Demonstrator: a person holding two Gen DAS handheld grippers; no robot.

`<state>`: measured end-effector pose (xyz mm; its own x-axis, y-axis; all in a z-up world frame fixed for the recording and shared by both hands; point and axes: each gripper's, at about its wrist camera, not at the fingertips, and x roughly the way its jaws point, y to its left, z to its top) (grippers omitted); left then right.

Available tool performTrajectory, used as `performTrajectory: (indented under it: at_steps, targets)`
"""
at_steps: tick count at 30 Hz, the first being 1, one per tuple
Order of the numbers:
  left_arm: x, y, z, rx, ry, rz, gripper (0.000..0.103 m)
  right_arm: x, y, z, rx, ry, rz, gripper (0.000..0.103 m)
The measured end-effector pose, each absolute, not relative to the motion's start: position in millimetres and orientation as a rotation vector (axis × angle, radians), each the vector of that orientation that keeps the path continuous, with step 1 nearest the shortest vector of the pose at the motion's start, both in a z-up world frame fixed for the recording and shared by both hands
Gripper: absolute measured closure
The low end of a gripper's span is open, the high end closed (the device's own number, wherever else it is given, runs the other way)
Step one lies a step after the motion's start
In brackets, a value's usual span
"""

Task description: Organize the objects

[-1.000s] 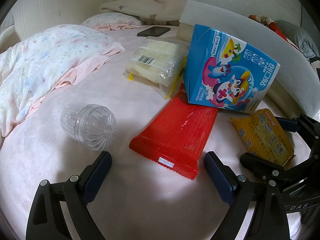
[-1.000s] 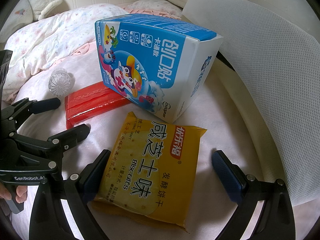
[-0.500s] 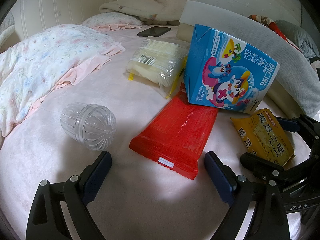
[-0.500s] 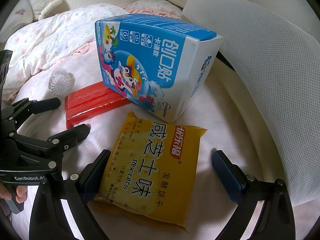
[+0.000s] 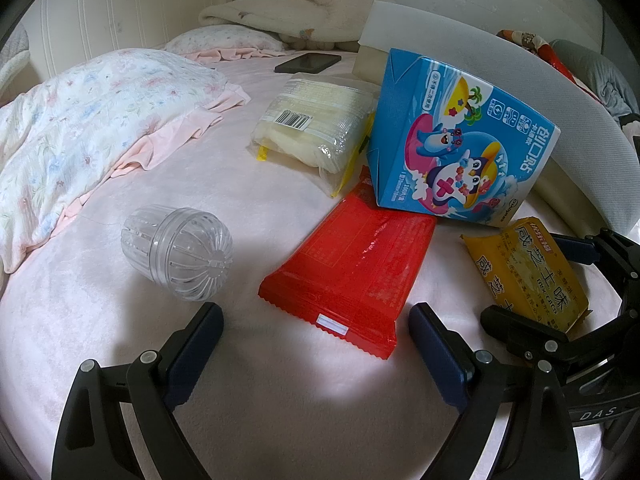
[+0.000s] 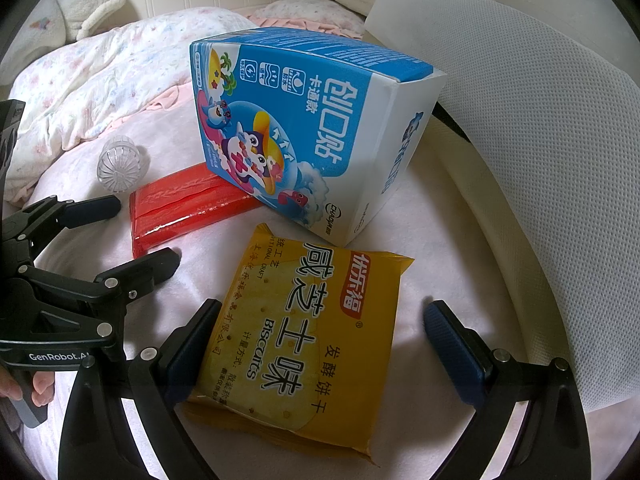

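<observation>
- on the pink bed (image 5: 280, 420), flat yellow plastic biscuit packet (image 6: 304, 344) lies between the right gripper (image 6: 320, 344)'s open jaws.
- left gripper (image 5: 316, 352) gapes empty before the flat red foil packet (image 5: 352, 272).
- best to close squarely across the yellow packet's sides, gently.

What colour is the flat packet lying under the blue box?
Red; the left wrist view shows it best.

Two close, downward wrist views sharing the blue box (image 5: 460, 152).

Left gripper (image 5: 316, 330) angled down, jaws wide apart, nothing between the pads. Right gripper (image 6: 322, 330) angled down beside it, jaws also wide, not pressing anything. Fingers (image 6: 42, 388) of 1 hand wrap the left handle.
</observation>
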<state>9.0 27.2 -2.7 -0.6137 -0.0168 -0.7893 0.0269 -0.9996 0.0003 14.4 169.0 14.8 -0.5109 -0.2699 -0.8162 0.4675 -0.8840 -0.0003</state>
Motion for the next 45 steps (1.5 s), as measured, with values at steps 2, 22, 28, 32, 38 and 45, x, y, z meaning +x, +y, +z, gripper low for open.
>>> performTrajectory:
  at_steps: [2,22,28,32,38,45]
  targets:
    - [10.0,27.7,-2.4,1.369,0.018,-2.800,0.009,14.3,167.4,13.9,1.237,0.307,-2.392,0.004]
    - [9.3,29.0,-3.4,1.368,0.019,-2.798,0.009,14.8,168.2,13.0,1.237,0.308,-2.391,0.004]
    - [9.2,29.3,-3.6,1.368,0.019,-2.797,0.009,14.6,169.8,13.5,1.236,0.308,-2.391,0.004]
    - [8.9,29.5,-3.8,1.368,0.019,-2.797,0.009,14.8,170.2,13.4,1.237,0.308,-2.391,0.004]
    - [8.8,29.8,-4.1,1.368,0.020,-2.796,0.009,14.6,168.6,12.6,1.236,0.308,-2.391,0.004]
    - [8.7,30.2,-4.5,1.367,0.020,-2.795,0.009,14.7,168.2,12.1,1.236,0.308,-2.391,0.004]
